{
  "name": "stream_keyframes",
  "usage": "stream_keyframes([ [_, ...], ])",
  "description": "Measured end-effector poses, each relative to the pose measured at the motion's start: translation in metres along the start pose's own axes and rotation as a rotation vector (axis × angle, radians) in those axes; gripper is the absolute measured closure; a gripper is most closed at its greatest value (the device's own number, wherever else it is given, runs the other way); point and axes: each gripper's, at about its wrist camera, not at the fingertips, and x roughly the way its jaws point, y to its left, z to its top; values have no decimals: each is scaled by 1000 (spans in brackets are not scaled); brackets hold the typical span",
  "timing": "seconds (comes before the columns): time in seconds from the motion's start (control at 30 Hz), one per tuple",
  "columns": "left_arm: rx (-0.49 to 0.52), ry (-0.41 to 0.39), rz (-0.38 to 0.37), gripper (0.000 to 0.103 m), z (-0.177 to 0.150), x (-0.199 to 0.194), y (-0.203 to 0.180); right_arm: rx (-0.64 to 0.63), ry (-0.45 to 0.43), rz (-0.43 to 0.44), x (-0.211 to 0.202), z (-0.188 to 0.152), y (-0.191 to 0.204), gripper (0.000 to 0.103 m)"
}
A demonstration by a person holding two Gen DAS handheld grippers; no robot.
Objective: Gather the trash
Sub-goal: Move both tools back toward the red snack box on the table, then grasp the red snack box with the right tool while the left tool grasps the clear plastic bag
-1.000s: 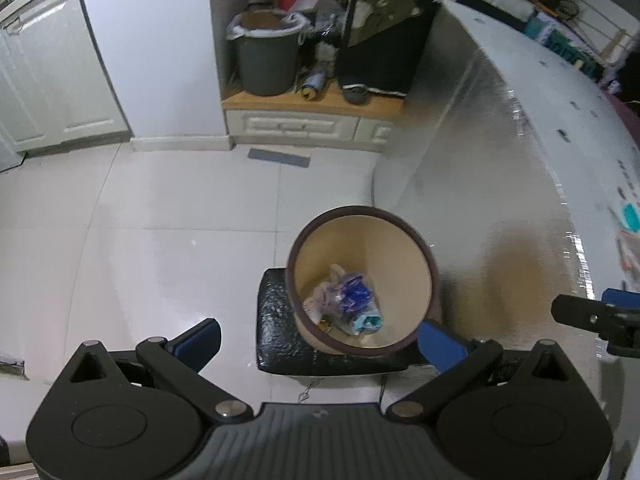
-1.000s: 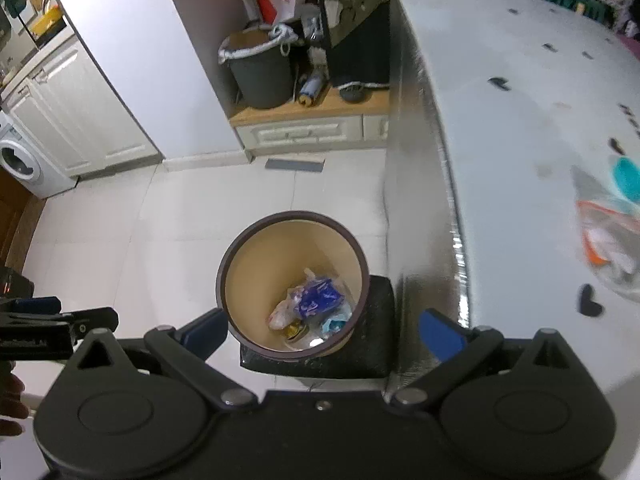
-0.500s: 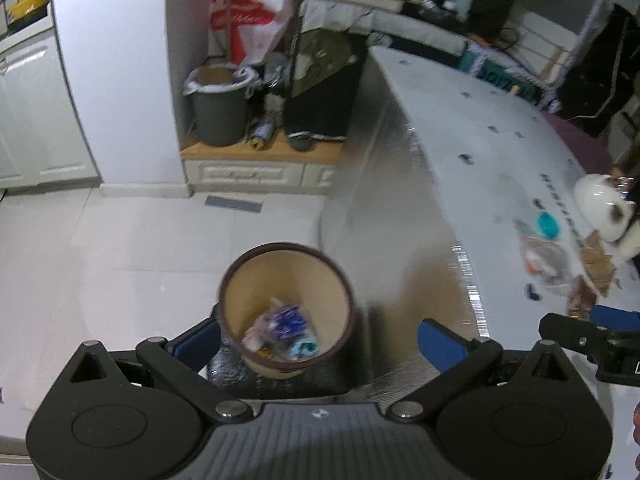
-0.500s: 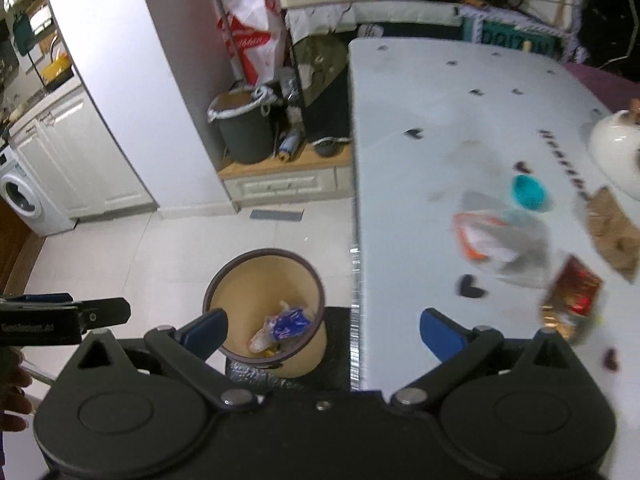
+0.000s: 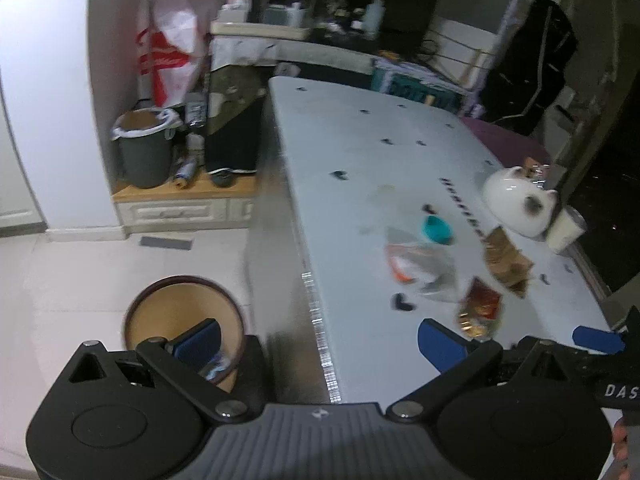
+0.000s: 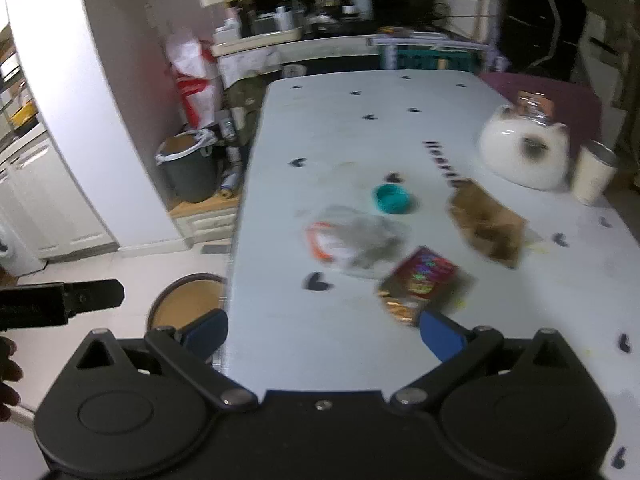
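A round brown bin [image 5: 180, 312] with a cream inside stands on the floor beside the white table [image 5: 360, 152]; its rim also shows in the right wrist view [image 6: 188, 300]. On the table lie a red foil wrapper [image 6: 420, 280], a clear plastic bag [image 6: 352, 244], a brown paper wrapper [image 6: 486, 226] and a teal cap [image 6: 391, 199]. The same items appear in the left wrist view: the wrapper [image 5: 478, 310], the bag [image 5: 420, 268], the brown paper [image 5: 506, 264], the cap [image 5: 437, 231]. My left gripper [image 5: 320, 340] is open and empty over the table's edge. My right gripper [image 6: 324, 334] is open and empty, just short of the red wrapper.
A white cat-shaped pot [image 6: 524, 152] and a cream cup [image 6: 592, 176] stand at the table's far right. A grey lined bin [image 5: 146, 148] sits on a low wooden ledge by the wall, with a red-and-white bag [image 5: 168, 56] above it. Shelves crowd the back.
Both grippers have risen and swung right from above the brown bin to the table top. The trash on the table has come into full view. Both stay open.
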Motion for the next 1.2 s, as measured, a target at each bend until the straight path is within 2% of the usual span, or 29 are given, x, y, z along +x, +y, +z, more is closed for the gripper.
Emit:
stream_keyframes([
  [0.2, 44, -19, -49, 0, 12, 15, -47, 125, -19, -65, 13, 10, -52, 0],
  [0.37, 137, -27, -85, 0, 34, 34, -79, 297, 19, -84, 56, 21, -88, 0],
  [0.53, 200, 5, -130, 0, 53, 61, -95, 406, 83, -98, 106, 22, -99, 0],
  [0.63, 177, 40, -191, 0, 61, 79, -96, 419, 106, -103, 130, 22, -99, 0],
  [0.73, 94, 80, -259, 0, 65, 94, -92, 423, 117, -114, 149, 24, -96, 0],
  [0.87, -98, 132, -347, 0, 64, 119, -82, 403, 138, -121, 168, 24, -90, 0],
  [1.03, -281, 167, -368, 3, 55, 152, -75, 377, 150, -153, 176, 16, -92, 0],
  [1.2, -596, 179, -380, 12, 38, 187, -55, 317, 138, -158, 167, 7, -103, 2],
])
